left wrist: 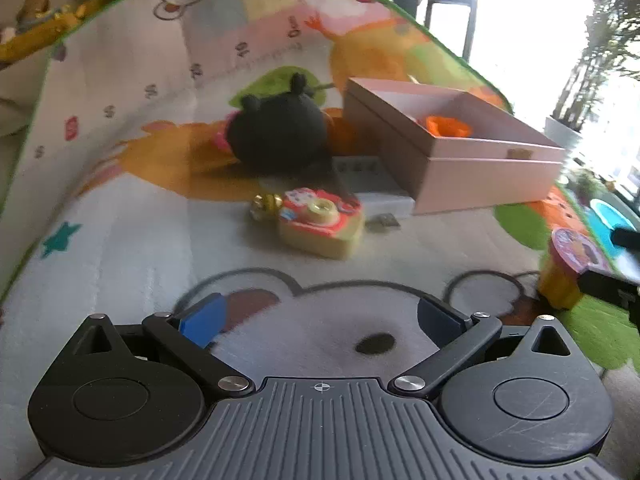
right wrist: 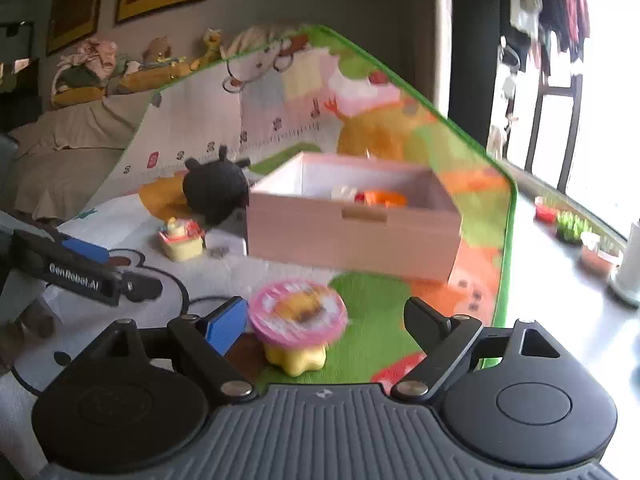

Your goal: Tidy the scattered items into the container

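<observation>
Presently both grippers stand apart: right gripper flanks the pink-lidded cup; left gripper holds nothing above the mat.

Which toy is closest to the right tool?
The pink-topped yellow cup, sitting between the open fingers of the right tool. The toy camera and black plush lie farther away, by the box.

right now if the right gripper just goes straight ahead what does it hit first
Most likely the pink-topped yellow toy, which sits between the open fingers of the right gripper. The pink box lies further on; depth is only a guess.
</observation>
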A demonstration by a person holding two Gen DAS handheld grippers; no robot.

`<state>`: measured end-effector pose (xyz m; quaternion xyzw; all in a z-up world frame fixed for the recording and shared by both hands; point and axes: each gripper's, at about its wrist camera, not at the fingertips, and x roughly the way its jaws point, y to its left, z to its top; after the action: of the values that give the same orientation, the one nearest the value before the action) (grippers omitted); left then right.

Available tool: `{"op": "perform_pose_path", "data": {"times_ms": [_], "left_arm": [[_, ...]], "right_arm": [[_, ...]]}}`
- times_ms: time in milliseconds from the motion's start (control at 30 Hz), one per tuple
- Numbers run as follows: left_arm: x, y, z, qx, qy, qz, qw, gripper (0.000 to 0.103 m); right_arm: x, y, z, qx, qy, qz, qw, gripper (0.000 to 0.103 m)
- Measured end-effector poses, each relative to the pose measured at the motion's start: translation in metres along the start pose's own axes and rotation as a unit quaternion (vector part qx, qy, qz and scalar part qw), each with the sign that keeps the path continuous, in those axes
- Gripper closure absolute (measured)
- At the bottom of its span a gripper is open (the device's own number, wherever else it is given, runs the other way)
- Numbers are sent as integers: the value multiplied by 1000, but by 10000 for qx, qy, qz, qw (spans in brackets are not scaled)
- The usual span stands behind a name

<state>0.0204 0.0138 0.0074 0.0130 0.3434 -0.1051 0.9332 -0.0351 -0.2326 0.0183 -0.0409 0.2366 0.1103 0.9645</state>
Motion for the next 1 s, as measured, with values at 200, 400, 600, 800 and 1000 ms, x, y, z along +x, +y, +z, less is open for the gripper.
{"op": "perform_pose_path", "data": {"times_ms": [200,400,600,800,1000], "left_arm": [[4,-7,15,471,-492,135,9976,0],[32,-19,30,811,-245,43,9964,33],[46,-15,35,578,-212,67,9981,39],[27,-20,23,742,-160,-60,9971,41],[-21,-31,-11,903,45,-763,9930,41]], "right_arm": [[7,-5,-10,279,81,14,9996,14],[7,-7,-13,361,73,78,9993,14],[9,-9,-12,476,140,152,9987,13],[11,-11,-12,532,195,154,9983,11],[12,-11,-11,537,248,140,9982,9]]}}
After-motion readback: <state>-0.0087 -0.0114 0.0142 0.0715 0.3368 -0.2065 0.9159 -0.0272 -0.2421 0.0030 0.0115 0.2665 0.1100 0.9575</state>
